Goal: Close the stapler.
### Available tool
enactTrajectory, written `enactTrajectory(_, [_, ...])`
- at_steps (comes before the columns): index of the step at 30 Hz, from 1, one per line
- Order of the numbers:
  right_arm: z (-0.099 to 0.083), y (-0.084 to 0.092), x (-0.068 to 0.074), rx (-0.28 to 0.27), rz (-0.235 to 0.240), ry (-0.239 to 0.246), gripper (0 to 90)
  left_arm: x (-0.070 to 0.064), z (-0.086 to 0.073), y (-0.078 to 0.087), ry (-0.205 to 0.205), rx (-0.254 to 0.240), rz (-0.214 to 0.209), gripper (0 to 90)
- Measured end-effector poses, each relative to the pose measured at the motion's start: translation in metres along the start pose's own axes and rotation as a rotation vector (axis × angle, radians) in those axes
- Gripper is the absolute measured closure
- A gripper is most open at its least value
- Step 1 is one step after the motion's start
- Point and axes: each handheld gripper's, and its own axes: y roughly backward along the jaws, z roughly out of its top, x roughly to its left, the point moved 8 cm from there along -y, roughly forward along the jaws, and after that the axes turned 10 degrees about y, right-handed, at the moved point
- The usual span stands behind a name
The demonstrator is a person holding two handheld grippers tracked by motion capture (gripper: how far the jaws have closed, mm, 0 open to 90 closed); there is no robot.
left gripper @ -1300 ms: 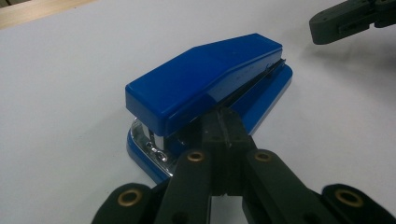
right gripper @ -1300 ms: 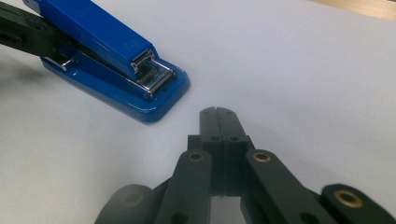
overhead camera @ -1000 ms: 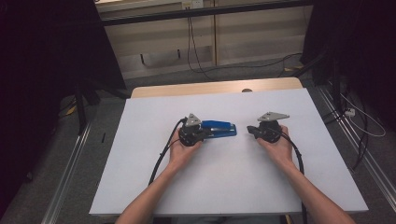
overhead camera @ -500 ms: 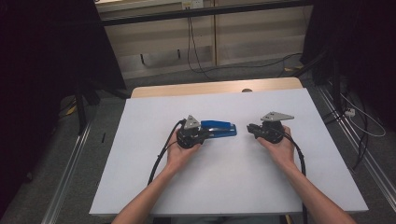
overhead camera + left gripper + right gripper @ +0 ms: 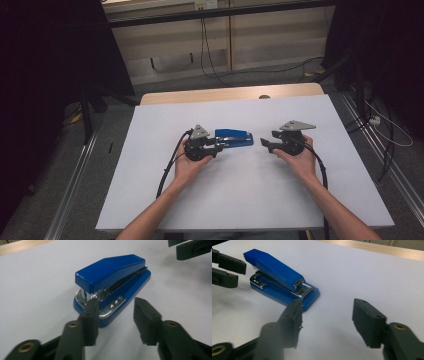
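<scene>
While I look down from the high view, a blue stapler (image 5: 234,138) lies flat near the middle of the white desk (image 5: 150,190); my left tongs (image 5: 220,145) sit just at its left end, pointing toward it, and my right tongs (image 5: 264,144) face it from the other side, a short gap off its right end; my left hand (image 5: 187,167) and my right hand (image 5: 300,162) each grip a tool from behind, with black cables trailing back along my forearms; a strip of bare wood shows at the desk's far edge.

Through the left gripper view, my left tongs (image 5: 115,315) stand released, the two black jaws well apart; the stapler (image 5: 112,282) lies just ahead, its hinged rear end nearest me, one jaw overlapping that end in the picture, though I cannot tell whether it touches; the tips of my right tongs (image 5: 190,247) show at the top right, beyond the stapler.

Through the right gripper view, my right tongs (image 5: 327,317) are likewise released, jaws wide and holding nothing; the stapler (image 5: 279,280) lies ahead and to the left, its front end nearest me, clear of both jaws; my left tongs (image 5: 227,267) show at its far end, at the upper left.
</scene>
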Motion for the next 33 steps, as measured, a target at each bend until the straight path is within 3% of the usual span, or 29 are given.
enactTrajectory(2, [0.001,0.0,0.002,-0.007,-0.004,0.008,32.6,0.001,0.0,0.002,-0.001,-0.007,0.005,50.1])
enactTrajectory(6, [-0.001,0.0,0.006,-0.01,-0.001,0.018,23.6,-0.001,0.003,0.006,0.035,-0.018,0.002,42.5])
enactTrajectory(12, [-0.003,0.001,0.006,-0.011,0.006,-0.001,15.9,-0.004,0.001,0.012,-0.009,-0.024,0.039,26.5])
enactTrajectory(16, [-0.004,0.003,0.008,-0.012,0.015,-0.005,12.8,0.002,-0.004,0.012,0.002,-0.029,0.054,15.2])
enactTrajectory(20, [-0.001,0.006,0.009,-0.034,0.007,0.002,10.8,0.002,0.001,0.015,0.047,-0.063,0.032,8.7])
enactTrajectory(21, [0.0,0.008,0.01,-0.042,0.007,0.001,10.7,0.0,0.001,0.015,0.042,-0.065,0.013,6.5])
enactTrajectory(24, [0.003,0.011,0.013,-0.059,0.007,0.005,6.3,-0.002,0.002,0.017,0.024,-0.065,0.008,5.1])
enactTrajectory(26, [0.005,0.014,0.014,-0.077,0.005,0.01,5.7,-0.006,0.002,0.019,0.059,-0.06,-0.019,4.8])
enactTrajectory(28, [0.007,0.016,0.016,-0.086,0.005,0.018,5.3,-0.011,0.001,0.022,0.04,-0.059,-0.04,4.7])
enactTrajectory(31, [0.009,0.017,0.019,-0.096,0.004,0.023,6.0,-0.011,0.002,0.028,-0.011,-0.076,0.017,4.4])
enactTrajectory(33, [0.01,0.017,0.021,-0.097,-0.006,0.032,5.5,-0.009,0.002,0.034,-0.021,-0.097,0.035,4.4])
